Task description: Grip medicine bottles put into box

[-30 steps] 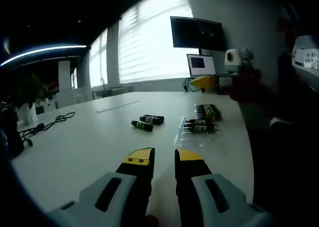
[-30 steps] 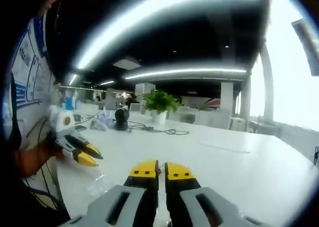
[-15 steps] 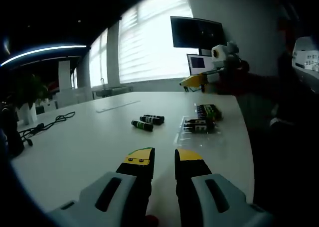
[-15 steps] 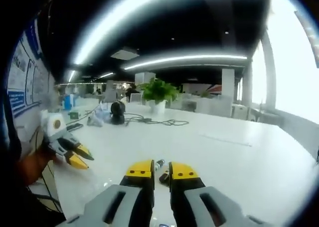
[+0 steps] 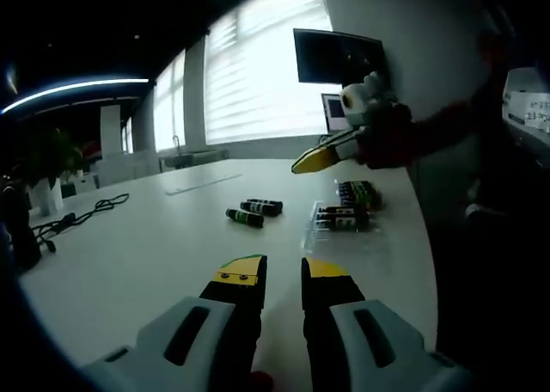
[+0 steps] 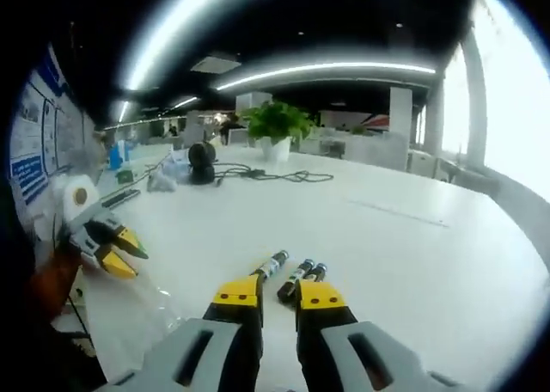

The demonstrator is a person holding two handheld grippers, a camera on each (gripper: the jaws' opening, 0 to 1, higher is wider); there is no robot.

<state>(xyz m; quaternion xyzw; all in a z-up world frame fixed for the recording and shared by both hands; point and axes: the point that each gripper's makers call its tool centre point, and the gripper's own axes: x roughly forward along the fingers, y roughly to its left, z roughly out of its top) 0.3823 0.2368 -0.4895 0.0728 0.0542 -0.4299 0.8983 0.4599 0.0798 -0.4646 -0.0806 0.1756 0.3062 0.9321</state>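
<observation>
Medicine bottles [image 5: 253, 210]: 3 loose on the white table [image 5: 146, 246].

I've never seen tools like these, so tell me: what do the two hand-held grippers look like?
Each hand-held gripper has two black jaws capped with yellow tips, set in pale grey housings with dark slots. The left hand-held gripper has a green edge on one tip. The right hand-held gripper looks much the same. A dark red sleeve shows behind it.

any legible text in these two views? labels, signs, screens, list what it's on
None legible.
Bottles on the table: labels too small and blurred.
Bottles in the clear box: blurred.
Wall poster: blue headings, print unreadable.
Laptop screen: lit, nothing readable.
</observation>
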